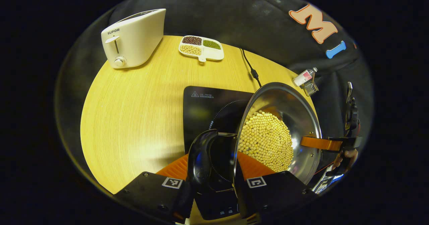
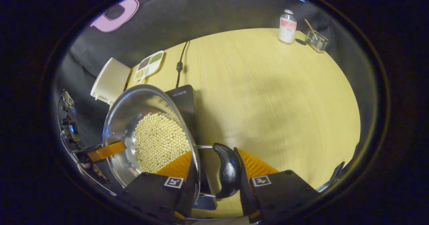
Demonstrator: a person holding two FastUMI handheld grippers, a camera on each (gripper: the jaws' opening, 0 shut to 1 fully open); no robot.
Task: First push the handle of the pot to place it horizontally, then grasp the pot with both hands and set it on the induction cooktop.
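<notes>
A steel pot with yellow beans in it hangs between my two grippers, over the near right part of the black induction cooktop. My left gripper is shut on one black side handle. In the right gripper view my right gripper is shut on the opposite black handle; the pot lies to its left, over the cooktop. Each view shows the other gripper at the pot's far rim.
On the round wooden table stand a white toaster at the far left, a divided dish of beans, the cooktop's cord, and a small bottle beside a glass holder.
</notes>
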